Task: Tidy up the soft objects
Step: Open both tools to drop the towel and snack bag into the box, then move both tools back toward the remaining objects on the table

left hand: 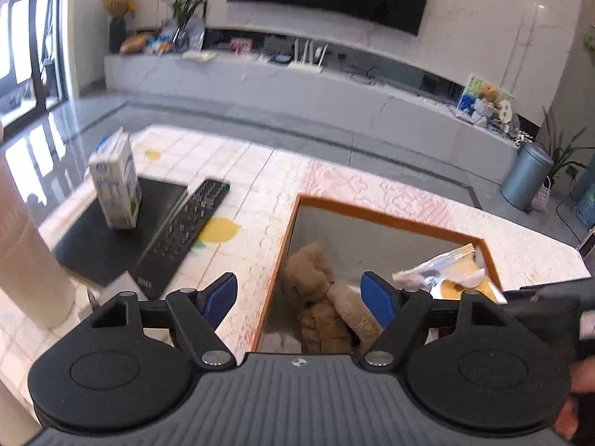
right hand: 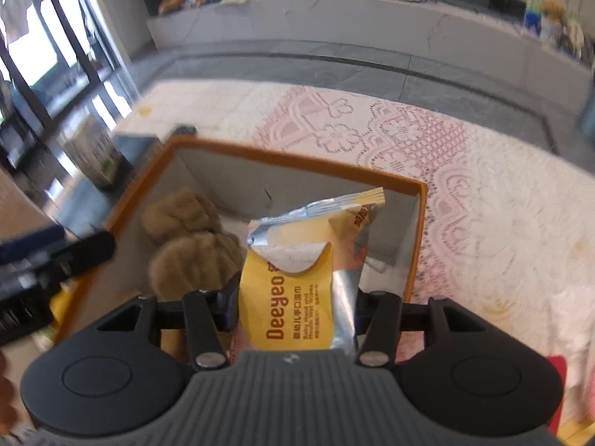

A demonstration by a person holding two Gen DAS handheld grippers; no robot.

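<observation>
Right wrist view: my right gripper (right hand: 293, 306) clamps a yellow and silver pack of wet wipes (right hand: 297, 278), its top sticking up at the centre of the frame, over the orange-rimmed box (right hand: 420, 230). A brown plush toy (right hand: 186, 238) lies inside the box at centre left. In the left wrist view, my left gripper (left hand: 299, 295) stands wide with nothing between its blue pads, above the same plush toy at lower centre. On the worktop (left hand: 260, 171) at left sit a milk carton (left hand: 115, 182) and a remote control (left hand: 182, 230).
</observation>
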